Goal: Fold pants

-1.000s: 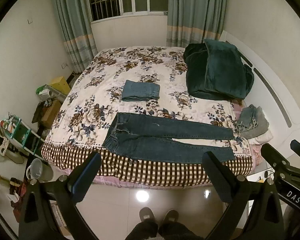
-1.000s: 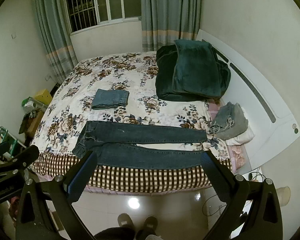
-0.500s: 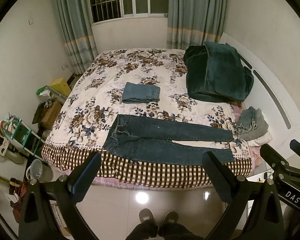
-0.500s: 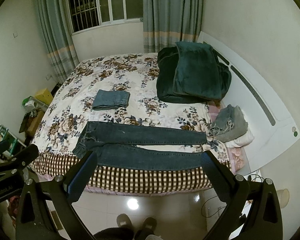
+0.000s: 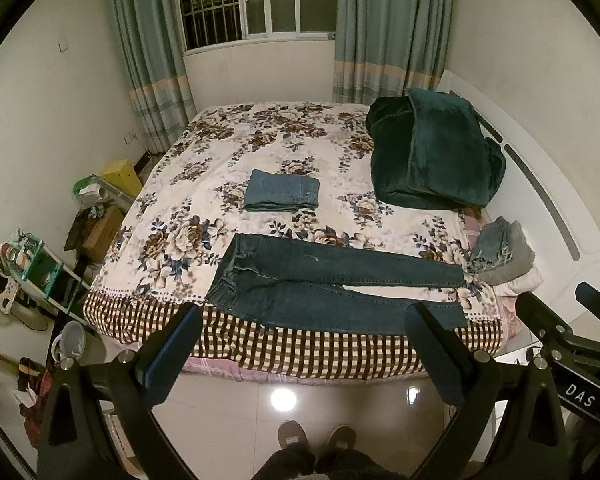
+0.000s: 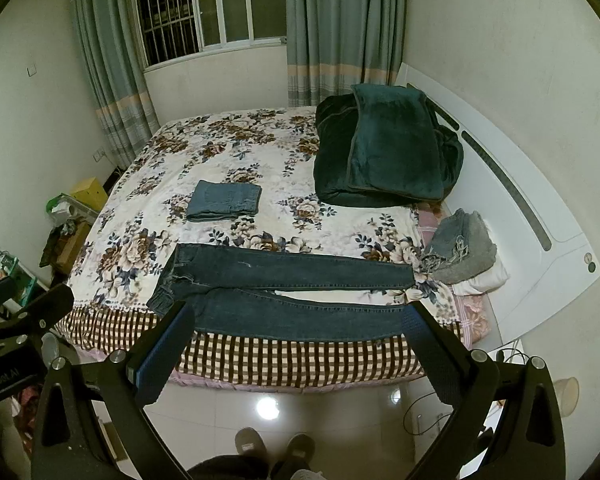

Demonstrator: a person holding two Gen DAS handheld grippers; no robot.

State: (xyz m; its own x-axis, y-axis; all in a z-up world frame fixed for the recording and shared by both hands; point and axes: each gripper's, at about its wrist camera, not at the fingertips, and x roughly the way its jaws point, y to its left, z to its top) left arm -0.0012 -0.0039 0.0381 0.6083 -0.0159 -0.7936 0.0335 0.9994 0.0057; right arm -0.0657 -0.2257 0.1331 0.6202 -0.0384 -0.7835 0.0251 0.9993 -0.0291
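Left gripper (image 5: 302,326): hovering wide open and empty, off the bed's near edge.
Right gripper (image 6: 300,324): likewise gaping, carrying nothing.
Jeans (image 5: 332,284): lying flat across the near edge of the bed (image 5: 228,148), waist left, legs spread slightly apart, probably laid out ready for folding.
Folded jeans (image 5: 282,191): sitting further back, seemingly done.
Green blanket (image 5: 432,156): piled by the headboard.
Grey bundle (image 6: 460,248): fabric type proving unclear.
Person: showing only slippers (image 5: 316,438).
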